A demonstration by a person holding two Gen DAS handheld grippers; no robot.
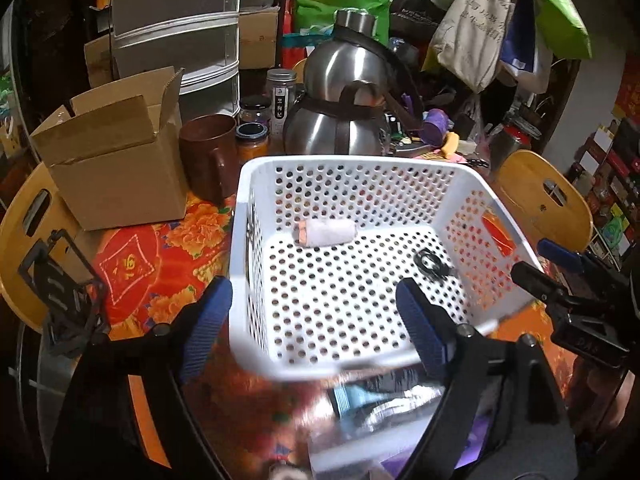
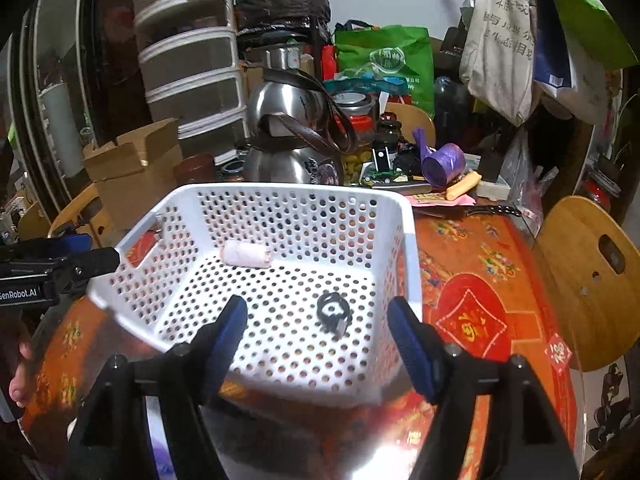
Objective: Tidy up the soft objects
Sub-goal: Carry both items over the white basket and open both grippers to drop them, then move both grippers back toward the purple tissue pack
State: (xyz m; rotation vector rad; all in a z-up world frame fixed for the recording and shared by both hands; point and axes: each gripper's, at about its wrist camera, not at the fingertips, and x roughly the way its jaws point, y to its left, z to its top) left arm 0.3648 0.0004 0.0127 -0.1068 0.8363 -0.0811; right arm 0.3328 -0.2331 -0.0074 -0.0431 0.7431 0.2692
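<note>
A white perforated basket (image 1: 352, 162) (image 2: 280, 190) stands on the red flowered tablecloth. Inside it, by the far wall, lies a small rolled white and pink cloth (image 1: 326, 233) (image 2: 246, 254). A black coiled band (image 1: 430, 262) (image 2: 332, 312) rests on the basket floor. My left gripper (image 1: 312, 292) is open, its blue pads straddling the basket's near left corner without touching it. My right gripper (image 2: 318, 308) is open over the basket's near side, with the black band below and between its fingers. Each gripper also shows at the edge of the other's view. Blurred bluish and silvery packets (image 1: 372, 400) lie in front of the basket.
Behind the basket stand an open cardboard box (image 1: 112, 168), a brown mug (image 1: 208, 156), a steel kettle (image 1: 344, 96) (image 2: 292, 136) and jars. A purple bag roll (image 2: 444, 164) lies at the back right. Wooden chair backs (image 1: 544, 196) (image 2: 592, 280) flank the table. Bags hang at the upper right.
</note>
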